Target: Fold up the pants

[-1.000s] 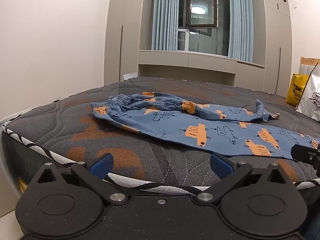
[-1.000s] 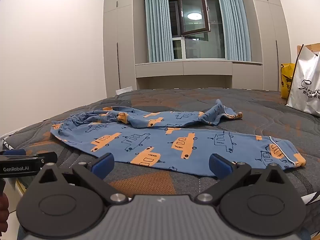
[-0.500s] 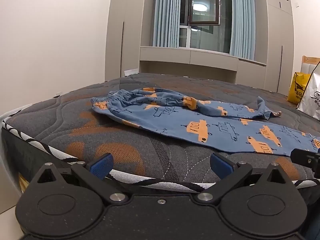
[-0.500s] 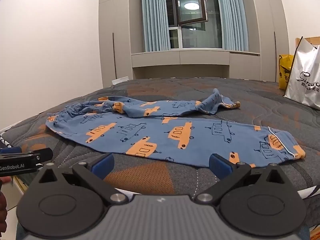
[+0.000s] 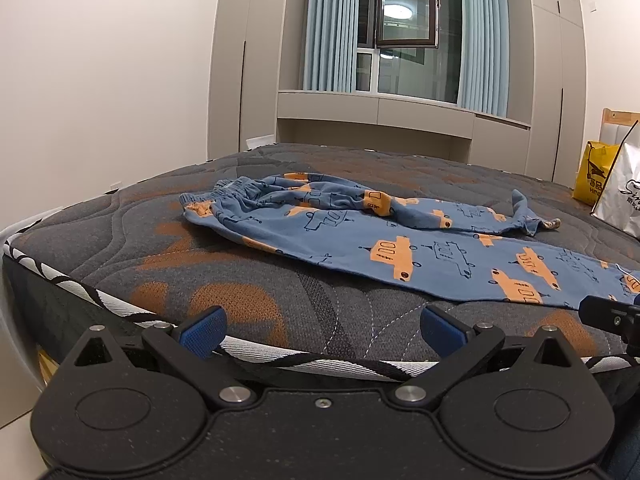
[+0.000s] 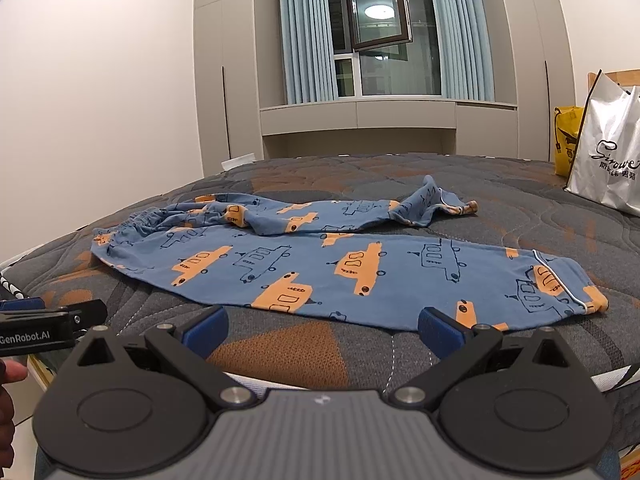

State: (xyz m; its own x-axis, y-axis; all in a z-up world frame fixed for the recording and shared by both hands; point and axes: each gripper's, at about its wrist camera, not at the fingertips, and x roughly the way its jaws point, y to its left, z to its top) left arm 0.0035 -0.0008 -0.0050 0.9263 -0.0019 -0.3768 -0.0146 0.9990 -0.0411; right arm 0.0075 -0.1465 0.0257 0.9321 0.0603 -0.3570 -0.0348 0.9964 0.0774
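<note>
Nearby, bags (image 6: 608, 160) stand beyond pants (image 6: 340, 264) on mattress (image 6: 280, 352).

Grey-orange quilted mattress (image 5: 248, 280); white walls (image 5: 100, 80); blue curtains (image 6: 306, 36); open window (image 6: 380, 12) reflecting ceiling lamp; beige wardrobes (image 5: 248, 56).

You see blue cotton pants (image 6: 320, 264) printed with orange cars and dark outlined cars, the cuff edged in orange with a thin white line. Under them lies a dark grey quilted mattress (image 5: 280, 296) with rust-orange patches and a black-and-white striped border. Your black left gripper (image 5: 320, 326) and black-and-grey right gripper (image 6: 322, 326) both carry blue pads. Beyond hang pale blue pleated curtains (image 6: 306, 32), with a yellow bag (image 6: 566, 136) and a silver bag (image 6: 608, 152) bearing black lettering.
</note>
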